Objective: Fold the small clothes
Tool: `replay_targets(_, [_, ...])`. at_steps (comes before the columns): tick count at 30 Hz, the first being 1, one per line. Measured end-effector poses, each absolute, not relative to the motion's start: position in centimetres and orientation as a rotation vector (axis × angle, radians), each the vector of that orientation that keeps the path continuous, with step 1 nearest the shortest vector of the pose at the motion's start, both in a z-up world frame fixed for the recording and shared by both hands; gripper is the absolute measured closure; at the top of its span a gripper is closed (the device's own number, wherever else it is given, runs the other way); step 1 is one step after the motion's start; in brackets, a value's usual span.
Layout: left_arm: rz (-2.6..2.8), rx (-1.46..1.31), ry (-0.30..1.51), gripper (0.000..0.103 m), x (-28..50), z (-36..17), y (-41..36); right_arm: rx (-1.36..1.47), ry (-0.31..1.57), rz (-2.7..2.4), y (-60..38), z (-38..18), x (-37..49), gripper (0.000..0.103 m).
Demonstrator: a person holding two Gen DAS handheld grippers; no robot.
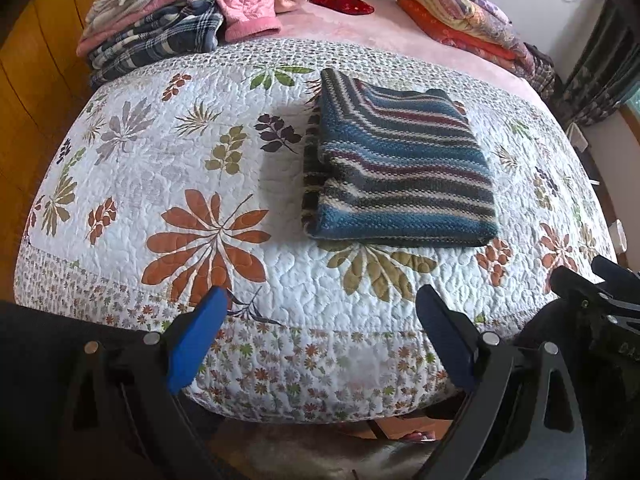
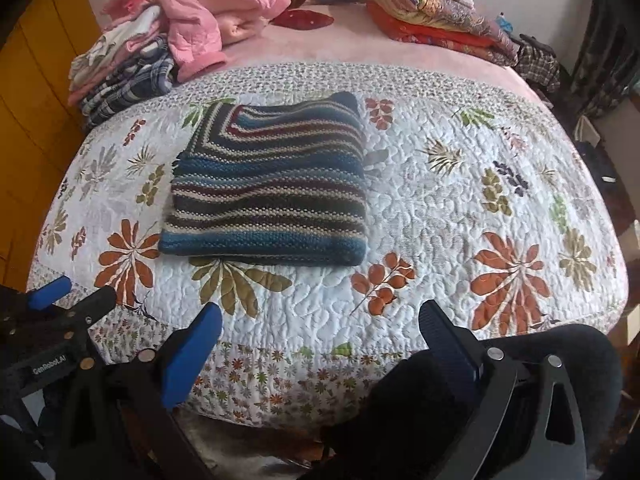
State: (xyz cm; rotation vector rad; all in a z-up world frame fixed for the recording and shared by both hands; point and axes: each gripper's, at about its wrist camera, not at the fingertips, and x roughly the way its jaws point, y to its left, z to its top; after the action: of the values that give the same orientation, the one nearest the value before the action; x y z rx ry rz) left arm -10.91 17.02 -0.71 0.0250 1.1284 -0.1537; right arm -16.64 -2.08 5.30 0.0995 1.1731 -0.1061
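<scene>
Bedroom, bed covered by a white floral quilt (image 1: 280,280), pink sheet beyond it toward the far edge. Both of my grippers sit at the near edge of the bed, off the fabric. Left gripper (image 1: 322,312): jaws spread wide, nothing between them. Right gripper (image 2: 320,326): same, wide apart and empty. The striped knit sweater (image 2: 268,184) lies mid-quilt, already folded into a compact rectangle, near hem parallel to the near edge. It sits ahead and slightly right of the left tool, ahead and slightly left of the right tool, well apart from both. Looks to me like this piece is done. Next step, I'd judge: move it to the folded stack (image 1: 152,36) at the far-left corner, or pull a fresh item from the pink jacket pile (image 2: 216,8) beside it. To do it clean: come in low at both near corners, pinch all layers at once, lift level so the fold doesn't open. Thick knit, so bite deep.
</scene>
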Motion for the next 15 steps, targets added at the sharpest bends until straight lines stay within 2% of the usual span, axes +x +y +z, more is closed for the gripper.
replay_targets(15, [-0.173, 0.075, 1.082, 0.008, -11.9, 1.2, 15.0, 0.096, 1.119, -0.091, -1.7, 7.2, -17.6, 0.004])
